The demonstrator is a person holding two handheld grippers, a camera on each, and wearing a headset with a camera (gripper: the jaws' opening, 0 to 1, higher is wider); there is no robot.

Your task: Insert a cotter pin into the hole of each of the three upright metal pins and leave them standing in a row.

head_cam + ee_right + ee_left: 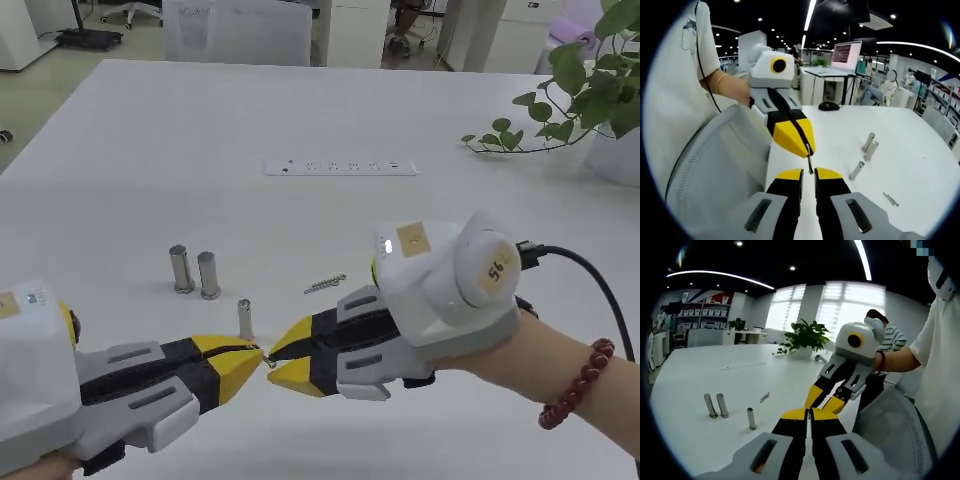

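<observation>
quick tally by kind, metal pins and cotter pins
metal pins: 3, upright
cotter pins: 2 that can be told, one lying on the table, one in the left gripper
total: 5
The lying piece could be more than one; too small to tell.

Polished metal on a matt white top

The upright pins [208, 275] are smooth, shiny metal. The cotter pin [810, 165] is thin bare wire. The table [150, 150] is smooth and matt. The left gripper [257, 352] and right gripper [270, 363] have matt pale plastic shells and yellow-and-black jaws. The bracelet [580, 385] has glossy dark-red beads.
</observation>
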